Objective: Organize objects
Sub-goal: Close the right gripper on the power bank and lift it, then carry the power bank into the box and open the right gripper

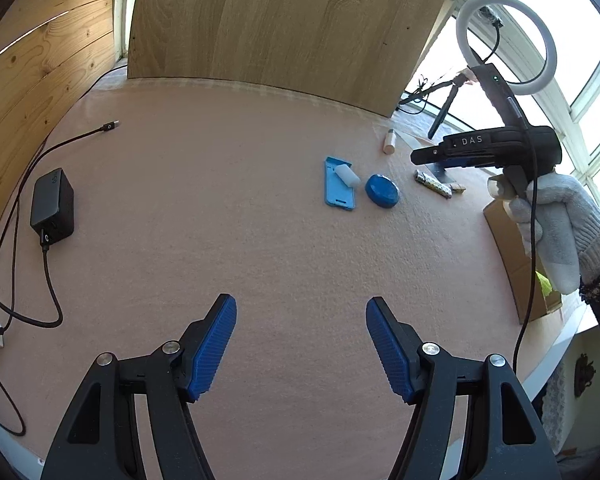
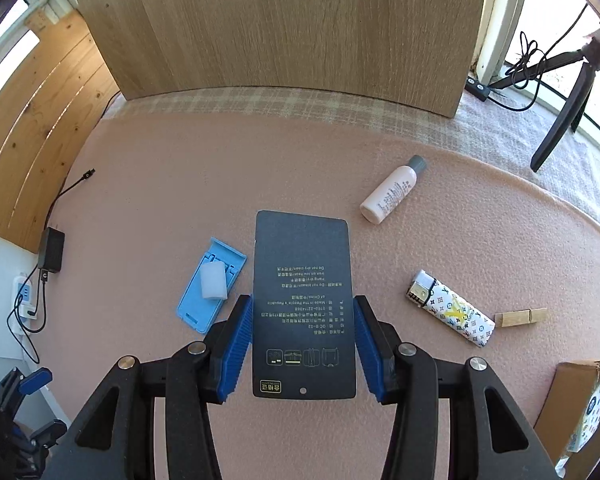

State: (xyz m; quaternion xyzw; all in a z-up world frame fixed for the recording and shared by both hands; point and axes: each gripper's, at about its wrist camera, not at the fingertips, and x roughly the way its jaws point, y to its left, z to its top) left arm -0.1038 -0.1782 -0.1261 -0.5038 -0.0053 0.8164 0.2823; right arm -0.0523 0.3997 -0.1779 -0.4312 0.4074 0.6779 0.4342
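Note:
My right gripper [image 2: 303, 312] is shut on a dark printed card [image 2: 303, 280], its blue pads pressing both long edges, held above the pink mat. It also shows in the left wrist view [image 1: 436, 170]. On the mat lie a blue phone stand [image 2: 210, 290] with a white block [image 2: 214, 282] on it, a white bottle [image 2: 392, 194], a patterned lighter [image 2: 450, 308] and a wooden clip [image 2: 520, 317]. My left gripper [image 1: 301, 320] is open and empty over bare mat. From it I see the stand [image 1: 338, 190] and a blue round lid [image 1: 382, 191].
A black charger [image 1: 53, 206] with cables lies at the mat's left. A cardboard box [image 2: 576, 412] stands at the right edge. A wooden board [image 2: 276, 28] stands at the back. A ring light [image 1: 506, 38] on a tripod stands at the far right.

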